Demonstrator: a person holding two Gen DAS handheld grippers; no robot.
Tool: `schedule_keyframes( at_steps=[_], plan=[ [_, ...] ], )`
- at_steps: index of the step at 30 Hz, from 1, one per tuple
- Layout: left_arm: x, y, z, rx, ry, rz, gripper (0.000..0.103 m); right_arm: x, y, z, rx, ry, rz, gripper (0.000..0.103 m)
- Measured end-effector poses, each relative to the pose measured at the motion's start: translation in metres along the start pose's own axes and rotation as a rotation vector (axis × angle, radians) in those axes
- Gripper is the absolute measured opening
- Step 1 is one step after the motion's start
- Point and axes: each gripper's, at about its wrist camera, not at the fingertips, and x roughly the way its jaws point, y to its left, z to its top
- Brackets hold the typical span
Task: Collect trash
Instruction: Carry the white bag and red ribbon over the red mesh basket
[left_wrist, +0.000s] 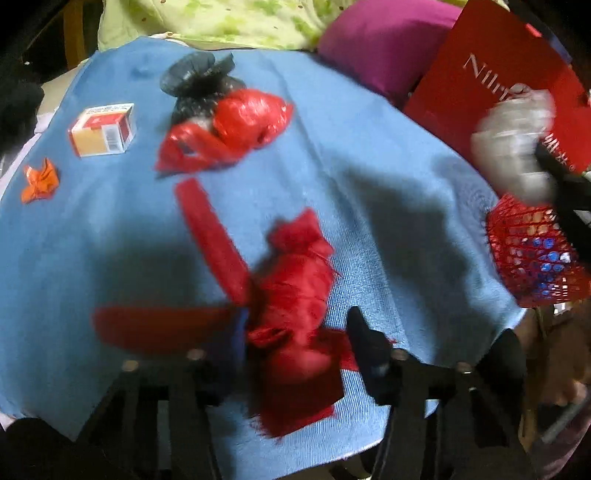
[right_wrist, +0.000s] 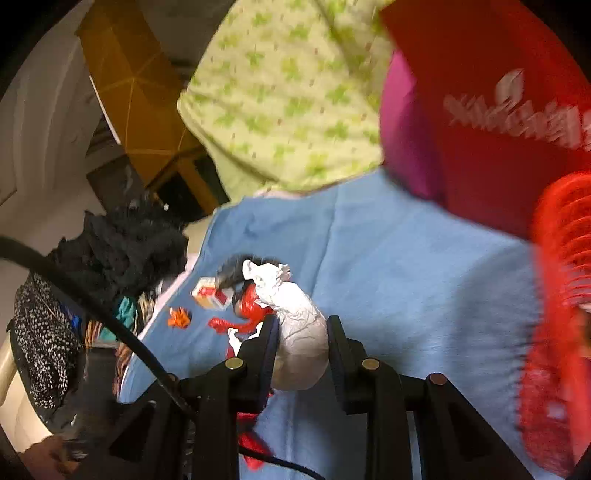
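A red crumpled bundle (left_wrist: 295, 280) with red strips lies on the blue cloth (left_wrist: 369, 166). It fills the gap between the fingers of my left gripper (left_wrist: 297, 321), which press on it from both sides. My right gripper (right_wrist: 303, 321) is shut on a white crumpled paper ball (right_wrist: 299, 343) and holds it above the cloth. In the left wrist view that ball (left_wrist: 513, 140) is a blur above a red mesh basket (left_wrist: 532, 251). Farther back lie a red plastic bag (left_wrist: 236, 122), a black net (left_wrist: 199, 77), a small box (left_wrist: 103, 129) and an orange wrapper (left_wrist: 40, 181).
A red paper bag (left_wrist: 498, 74) stands behind the basket, beside a magenta cushion (left_wrist: 384, 48) and a green-patterned pillow (right_wrist: 291, 92). Dark clothes (right_wrist: 129, 243) are piled past the cloth's left edge. A black cable (right_wrist: 92, 295) crosses the right wrist view.
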Motion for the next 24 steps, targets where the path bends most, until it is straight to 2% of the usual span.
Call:
schedule_keyframes(
  at_steps=[1,5,8,11,16,24],
  plan=[
    [0.006,0.0,0.0,-0.007,0.015,0.012,0.037,-0.014,-0.002,0.001,0.006,-0.02,-0.003,0.029],
    [0.01,-0.007,-0.001,0.015,0.01,0.039,0.029,-0.056,-0.006,0.004,0.016,-0.083,-0.023,0.029],
    [-0.001,-0.017,0.002,0.043,-0.017,0.036,0.026,-0.086,-0.01,0.005,0.029,-0.131,-0.042,0.029],
    [-0.02,-0.04,0.008,0.116,-0.076,0.05,0.026,-0.118,-0.018,0.009,0.051,-0.184,-0.057,0.029],
    [-0.062,-0.101,0.032,0.239,-0.185,-0.001,0.026,-0.181,-0.042,0.019,0.086,-0.287,-0.146,0.029],
    [-0.107,-0.211,0.061,0.41,-0.296,-0.111,0.026,-0.242,-0.097,0.015,0.218,-0.362,-0.285,0.029]
  ],
)
